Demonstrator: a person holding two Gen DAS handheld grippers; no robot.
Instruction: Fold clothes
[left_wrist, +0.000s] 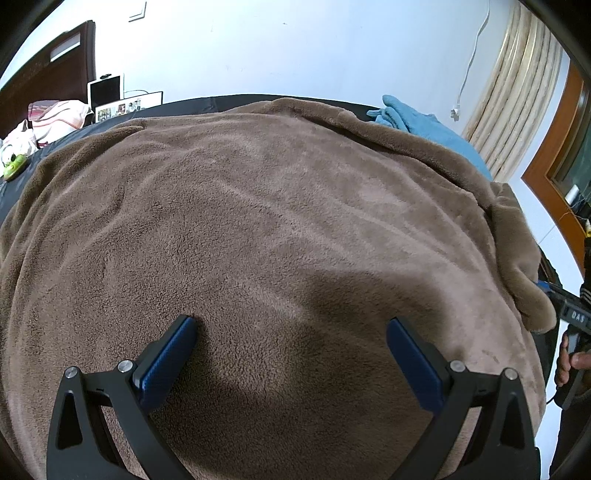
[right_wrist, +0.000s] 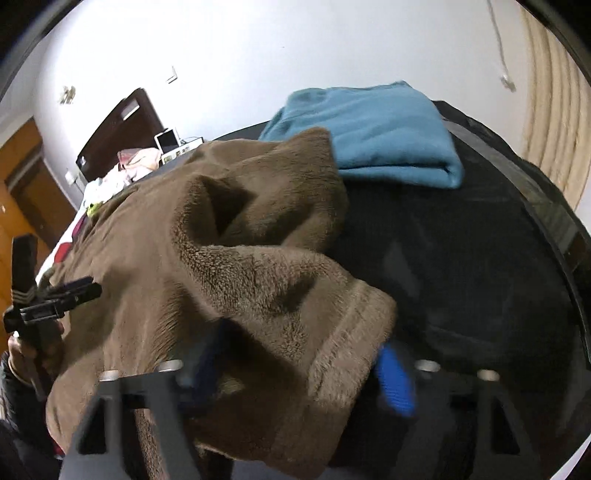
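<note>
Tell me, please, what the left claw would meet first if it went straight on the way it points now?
Most likely the brown fleece. The left claw is open just above it, and the cloth fills the view ahead. Depth is unclear; on a shallow line it might skim on toward the wall beyond.

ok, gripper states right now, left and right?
Left gripper: open, fingers spread over the brown fleece garment, holding nothing.
Right gripper: brown fleece garment's edge draped between its fingers; cannot tell whether it is clamped, the view is blurred.
</note>
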